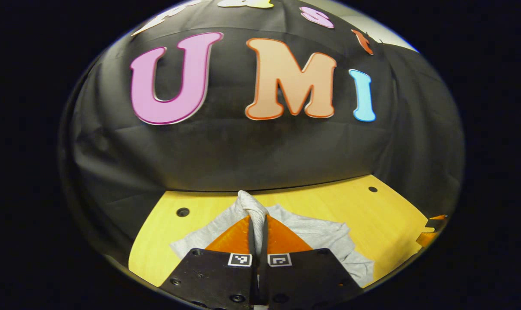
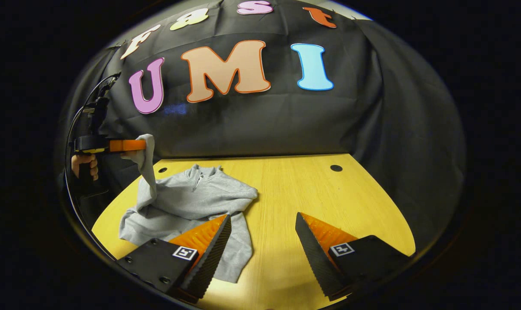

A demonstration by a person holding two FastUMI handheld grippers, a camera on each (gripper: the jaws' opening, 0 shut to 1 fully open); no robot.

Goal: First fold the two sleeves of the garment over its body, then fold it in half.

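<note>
jaws of my left gripper [image 1: 258, 234] pinch a sleeve [image 2: 145, 165] lifted above the sweatshirt [image 2: 191, 206], right gripper [image 2: 262, 241] spread beside it; next i'd judge laying that sleeve across its body.

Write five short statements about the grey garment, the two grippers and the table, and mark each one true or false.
1. The left gripper pinches a sleeve and holds it above the table. True.
2. The right gripper is shut on the hem. False: its fingers stand wide apart, gripping nothing.
3. The grey garment lies on a wooden table. True.
4. The garment is already folded in half. False: it is crumpled, one sleeve raised.
5. A hand holds the left gripper. True.
</note>
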